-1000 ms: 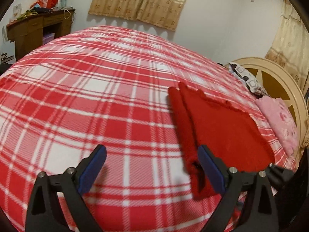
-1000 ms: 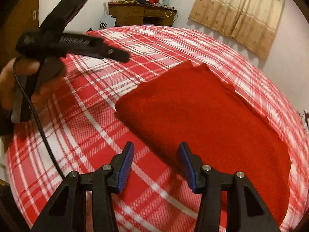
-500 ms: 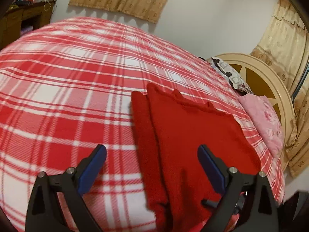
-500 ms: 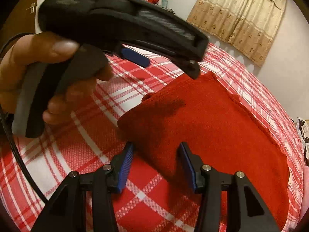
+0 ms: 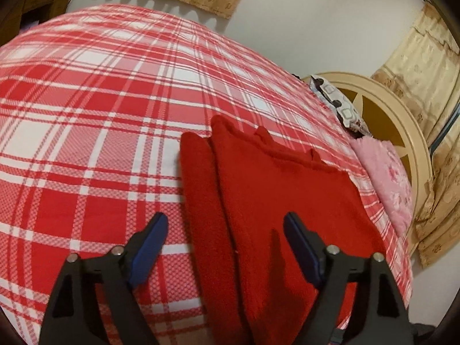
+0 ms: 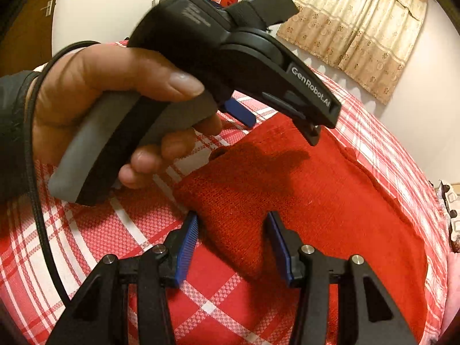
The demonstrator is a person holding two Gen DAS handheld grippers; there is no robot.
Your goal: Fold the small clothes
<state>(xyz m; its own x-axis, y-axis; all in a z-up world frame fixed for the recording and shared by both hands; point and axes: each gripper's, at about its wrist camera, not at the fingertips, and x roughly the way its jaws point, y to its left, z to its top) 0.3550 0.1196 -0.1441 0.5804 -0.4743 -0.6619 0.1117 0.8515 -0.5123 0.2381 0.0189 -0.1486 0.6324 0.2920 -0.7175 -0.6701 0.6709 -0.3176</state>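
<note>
The red garment (image 5: 276, 207) lies folded on the red plaid bedspread (image 5: 95, 132), filling the lower right of the left wrist view. The left gripper (image 5: 225, 238) hangs over it, jaws wide and holding nothing. The right gripper (image 6: 231, 244), lower centre, straddles the garment's near corner, jaws parted.
</note>
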